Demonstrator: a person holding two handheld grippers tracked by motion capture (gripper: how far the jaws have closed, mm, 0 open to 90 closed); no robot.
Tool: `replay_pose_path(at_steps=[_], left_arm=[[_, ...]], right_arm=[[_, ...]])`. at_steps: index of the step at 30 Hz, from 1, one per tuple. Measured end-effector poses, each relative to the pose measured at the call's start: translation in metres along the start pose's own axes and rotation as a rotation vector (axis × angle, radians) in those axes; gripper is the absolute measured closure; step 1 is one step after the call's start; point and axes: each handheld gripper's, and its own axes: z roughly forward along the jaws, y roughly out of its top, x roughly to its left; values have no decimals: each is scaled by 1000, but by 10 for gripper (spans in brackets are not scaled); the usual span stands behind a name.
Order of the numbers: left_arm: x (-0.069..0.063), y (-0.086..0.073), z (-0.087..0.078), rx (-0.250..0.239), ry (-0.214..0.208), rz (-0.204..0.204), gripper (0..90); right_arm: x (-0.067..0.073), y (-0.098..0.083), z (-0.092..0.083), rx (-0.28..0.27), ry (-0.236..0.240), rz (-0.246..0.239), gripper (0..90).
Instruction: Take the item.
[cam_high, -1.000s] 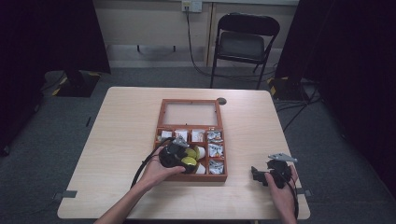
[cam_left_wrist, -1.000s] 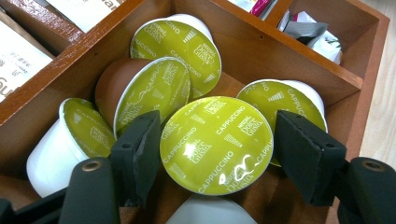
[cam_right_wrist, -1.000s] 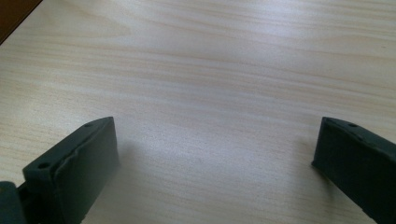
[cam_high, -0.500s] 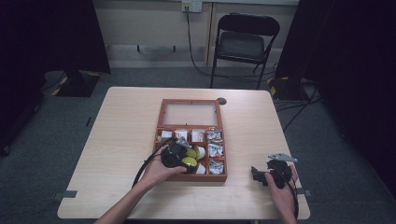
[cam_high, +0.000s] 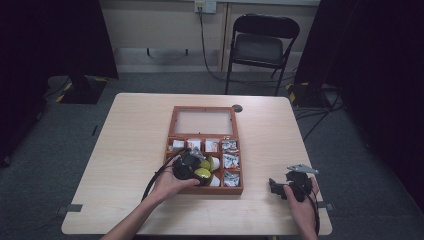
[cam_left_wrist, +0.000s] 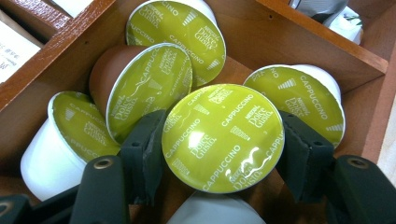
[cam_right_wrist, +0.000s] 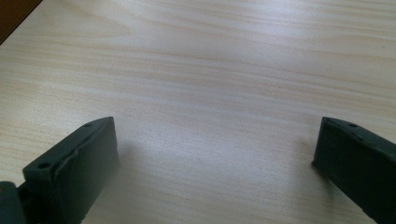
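A wooden compartment box (cam_high: 171, 131) stands open at the middle of the table. In its front compartment my left gripper (cam_high: 199, 175) is shut on a coffee capsule (cam_left_wrist: 223, 137) with a green "Cappuccino" foil lid, one jaw pressed on each side. Several more green-lidded capsules lie around it, one brown-bodied (cam_left_wrist: 149, 84) and one white-bodied (cam_left_wrist: 81, 123). The box's wooden wall (cam_left_wrist: 308, 32) rises just behind them. My right gripper (cam_high: 274, 186) rests low over the bare tabletop near the front right edge. Its jaws stand wide apart (cam_right_wrist: 215, 158) with nothing between them.
The box's glass-paned lid (cam_high: 203, 121) lies open toward the far side. Paper sachets (cam_high: 194, 145) fill the back row and foil packets (cam_high: 230, 161) the right column. A small dark disc (cam_high: 237, 108) sits on the table behind the box. A folding chair (cam_high: 262, 45) stands beyond the table.
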Motion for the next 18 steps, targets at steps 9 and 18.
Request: replay_pose_path(at_steps=[9,18], left_arm=[[1,-1,-1,-19,-11,-16,388],[2,-1,-3,-30,-11,-20,388]], right_arm=[[0,0,0,0,0,0,0],[0,0,0,0,0,-1,0]])
